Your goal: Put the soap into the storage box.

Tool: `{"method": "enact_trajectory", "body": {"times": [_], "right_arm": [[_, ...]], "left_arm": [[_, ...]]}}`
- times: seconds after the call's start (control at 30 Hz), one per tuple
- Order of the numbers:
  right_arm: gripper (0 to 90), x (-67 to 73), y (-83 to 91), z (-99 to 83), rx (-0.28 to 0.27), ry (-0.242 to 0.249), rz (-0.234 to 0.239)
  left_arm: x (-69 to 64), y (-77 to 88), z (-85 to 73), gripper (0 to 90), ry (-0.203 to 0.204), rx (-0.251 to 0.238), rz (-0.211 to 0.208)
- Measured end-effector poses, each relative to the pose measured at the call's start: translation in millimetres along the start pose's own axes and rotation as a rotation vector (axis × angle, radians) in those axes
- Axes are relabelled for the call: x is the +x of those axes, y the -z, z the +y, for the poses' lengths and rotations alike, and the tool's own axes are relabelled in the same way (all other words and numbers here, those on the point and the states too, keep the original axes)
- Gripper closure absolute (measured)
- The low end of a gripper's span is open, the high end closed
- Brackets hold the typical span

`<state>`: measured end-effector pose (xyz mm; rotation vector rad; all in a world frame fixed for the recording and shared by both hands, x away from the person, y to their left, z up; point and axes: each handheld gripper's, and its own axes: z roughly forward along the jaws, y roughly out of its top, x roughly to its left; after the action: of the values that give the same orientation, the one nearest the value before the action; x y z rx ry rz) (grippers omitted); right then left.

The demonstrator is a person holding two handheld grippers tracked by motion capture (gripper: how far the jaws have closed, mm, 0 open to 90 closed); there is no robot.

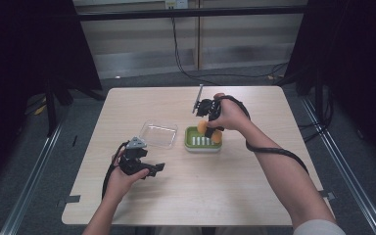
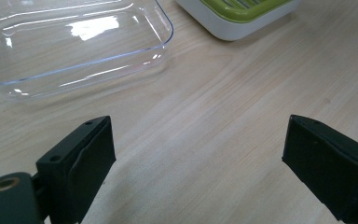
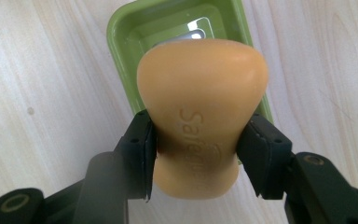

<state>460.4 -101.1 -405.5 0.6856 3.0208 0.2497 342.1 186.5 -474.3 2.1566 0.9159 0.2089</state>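
Observation:
An orange bar of soap [image 3: 200, 107] is pinched at its waist between the black jaws of my right gripper [image 3: 196, 154], which is shut on it. The soap [image 1: 208, 131] hangs just over a green soap dish [image 1: 192, 142] with a white base, near the table's middle. My right gripper [image 1: 208, 128] points down at the dish [image 3: 135, 28]. My left gripper [image 1: 157, 168] rests low over the table at the front left, open, with bare wood between its jaws [image 2: 198, 158]. A clear plastic lid [image 1: 158, 133] lies left of the dish.
The light wooden table [image 1: 235, 191] has bare wood in front of both hands. In the left gripper view the clear lid [image 2: 70, 42] lies ahead to the left and a corner of the green dish [image 2: 242, 16] ahead to the right. Cables run across the floor behind the table.

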Motion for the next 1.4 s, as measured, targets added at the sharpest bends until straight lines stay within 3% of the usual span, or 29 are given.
{"method": "enact_trajectory", "body": {"times": [0.73,1.0,1.1,1.4], "right_arm": [[50.4,-3.7,-18.0,7.4,0.02,0.029,-0.011],[50.4,-2.4,-22.0,8.3,0.021,0.013,-0.01],[50.4,-3.9,-23.2,8.9,0.023,0.04,-0.012],[50.4,-2.0,-26.2,11.2,0.02,0.039,-0.015]], "left_arm": [[-1.0,-0.1,-0.3,8.9,-0.001,0.0,0.01],[-1.0,-1.0,-0.8,8.9,0.004,-0.004,0.005],[-0.7,-0.7,-0.7,8.9,0.002,-0.004,0.014],[-0.6,-0.7,-0.7,8.9,0.004,-0.002,0.011]]}}
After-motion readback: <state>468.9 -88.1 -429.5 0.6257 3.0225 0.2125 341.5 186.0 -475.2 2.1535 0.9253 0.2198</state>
